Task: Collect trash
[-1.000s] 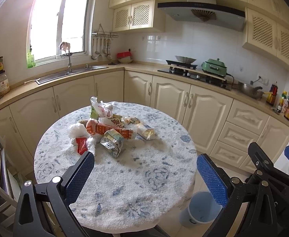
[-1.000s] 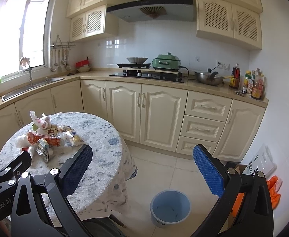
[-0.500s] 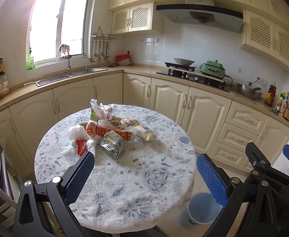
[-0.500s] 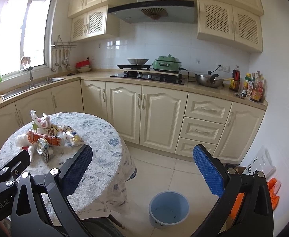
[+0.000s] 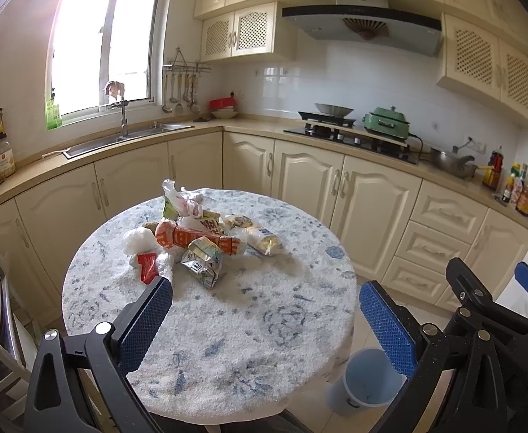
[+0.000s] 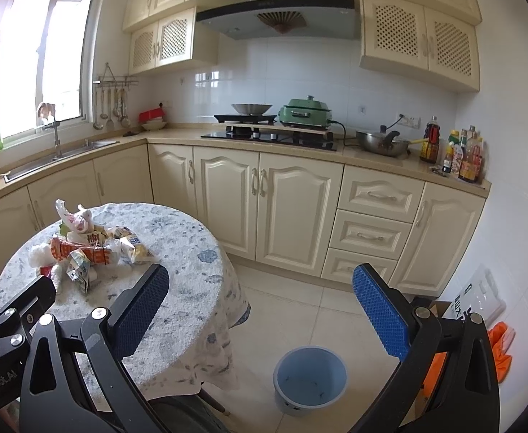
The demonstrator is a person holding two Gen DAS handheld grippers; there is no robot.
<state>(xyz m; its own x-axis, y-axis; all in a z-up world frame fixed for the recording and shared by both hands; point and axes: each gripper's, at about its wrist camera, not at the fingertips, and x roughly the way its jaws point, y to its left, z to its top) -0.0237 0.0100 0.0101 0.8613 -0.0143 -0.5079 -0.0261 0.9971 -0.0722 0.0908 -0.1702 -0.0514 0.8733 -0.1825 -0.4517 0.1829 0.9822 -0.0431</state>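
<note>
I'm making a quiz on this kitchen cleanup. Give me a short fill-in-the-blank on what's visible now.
1. The pile of wrappers lies on the round ____.
2. The blue bin stands on the ____.
3. Both the left gripper and the right gripper are ____ and hold nothing.

Missing words: table; floor; open

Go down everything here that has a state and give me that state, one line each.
left gripper: open, empty
right gripper: open, empty
trash pile: heaped on the table
blue bin: upright on floor, nearly empty
window: cannot tell
cabinet doors: closed
</note>
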